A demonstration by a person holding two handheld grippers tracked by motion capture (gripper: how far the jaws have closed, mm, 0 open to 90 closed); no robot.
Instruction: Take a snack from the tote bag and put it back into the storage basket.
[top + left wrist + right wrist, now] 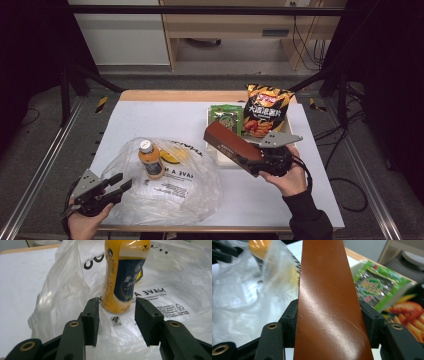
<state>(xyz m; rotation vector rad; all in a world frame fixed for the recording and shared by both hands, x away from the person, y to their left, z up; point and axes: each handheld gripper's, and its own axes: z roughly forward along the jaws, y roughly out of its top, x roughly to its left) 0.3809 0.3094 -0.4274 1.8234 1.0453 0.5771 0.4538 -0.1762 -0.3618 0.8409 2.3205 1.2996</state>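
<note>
Brown box (231, 145): held off the bench (165, 117), tilted, between the plastic bag (165, 192) and the snack packets; the right claw (328, 315) is clamped on its long sides, both pads pressing. Orange drink bottle (150, 159) stands upright on the bag. Left claw (116, 320) sits at the bag's near edge, about half open, nothing between the pads, not touching the bottle. Seaweed packet (226, 118) and crisp bag (264, 111) lie beyond the box.

Risks, as judged: the glossy box could slip through a side grip; swung toward the bag, it could topple the bottle; the limp bag mouth may collapse unless the left claw holds it.
</note>
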